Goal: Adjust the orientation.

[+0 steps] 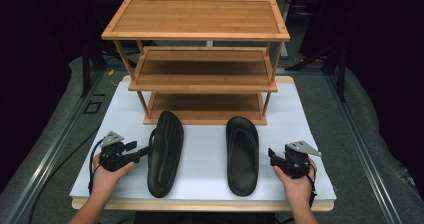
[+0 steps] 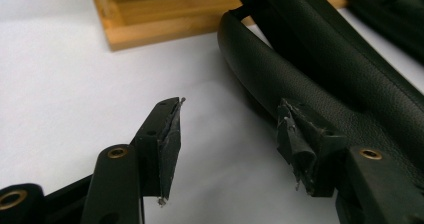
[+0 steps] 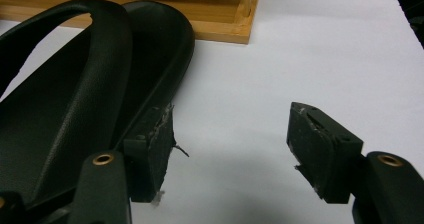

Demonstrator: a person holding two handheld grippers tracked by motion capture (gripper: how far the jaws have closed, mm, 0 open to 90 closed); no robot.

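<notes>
We have two black slippers on the white table top (image 1: 310,134), both lying in front of the bamboo shoe rack (image 1: 200,59); the left slipper (image 1: 165,153) rests tipped on its side with the ribbed sole showing, its long axis running from about six o'clock near us to twelve o'clock at the rack; the right slipper (image 1: 242,154) lies flat, sole down, on the same near-to-far axis.

Our left gripper (image 1: 141,153) sits at the nine o'clock side of the left slipper, jaws pointing toward three o'clock; in the left gripper view the jaws stand wide apart, one pad (image 2: 169,149) over bare table and the other pad (image 2: 300,144) right at the slipper's edge (image 2: 320,84), and we cannot tell whether it touches; nothing is clamped.

Our right gripper (image 1: 272,159) waits at the three o'clock side of the right slipper, near it, also spread wide and holding nothing; in the right gripper view one pad (image 3: 155,154) stands beside the slipper's rim (image 3: 70,114).

We judge the left hand nearer its grasp; the jaws must straddle the slipper's edge across its long axis.
</notes>
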